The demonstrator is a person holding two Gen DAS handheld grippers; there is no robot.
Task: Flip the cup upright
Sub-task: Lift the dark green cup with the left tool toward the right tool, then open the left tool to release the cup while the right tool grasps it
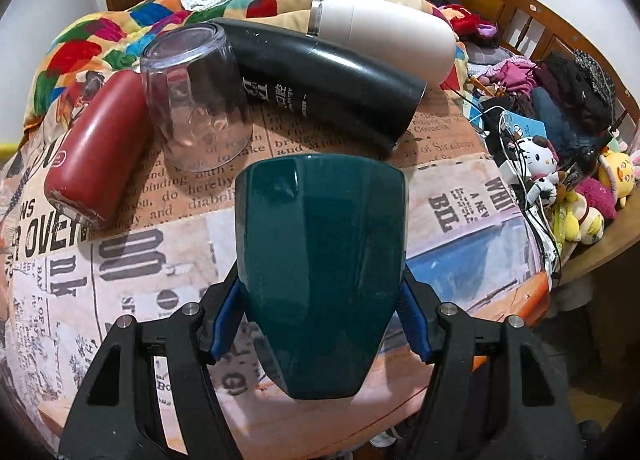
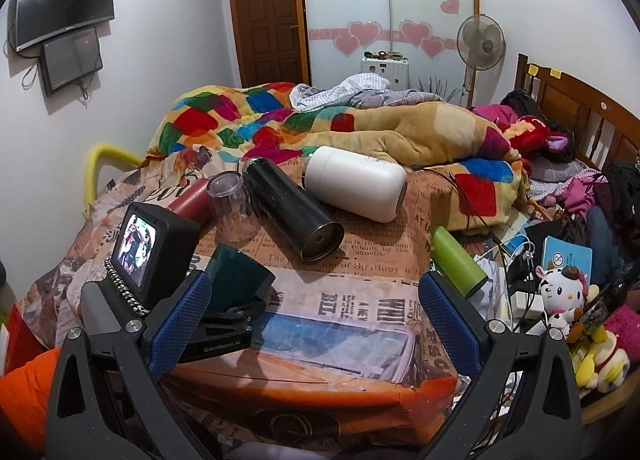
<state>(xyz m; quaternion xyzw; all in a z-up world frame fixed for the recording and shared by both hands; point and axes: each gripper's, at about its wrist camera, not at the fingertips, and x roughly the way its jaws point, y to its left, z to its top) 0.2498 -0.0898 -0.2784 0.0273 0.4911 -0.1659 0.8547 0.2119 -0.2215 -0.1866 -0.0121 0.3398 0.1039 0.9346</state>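
A dark green cup [image 1: 320, 272] is clamped between the blue pads of my left gripper [image 1: 320, 320], held above the newspaper-print tabletop, its wide end pointing away from the camera. In the right wrist view the same cup [image 2: 240, 276] shows tilted in the left gripper [image 2: 224, 316], at the left. My right gripper [image 2: 316, 320] is open and empty, hovering above the table's near edge, to the right of the cup.
On the table [image 1: 460, 195] behind the cup: a clear glass [image 1: 196, 99] upside down, a red bottle [image 1: 96, 147], a black flask [image 1: 328, 79] and a white flask [image 1: 384, 31] lying down. A green bottle [image 2: 458, 256] lies right. Cables and plush toys [image 2: 560, 292] crowd the right edge.
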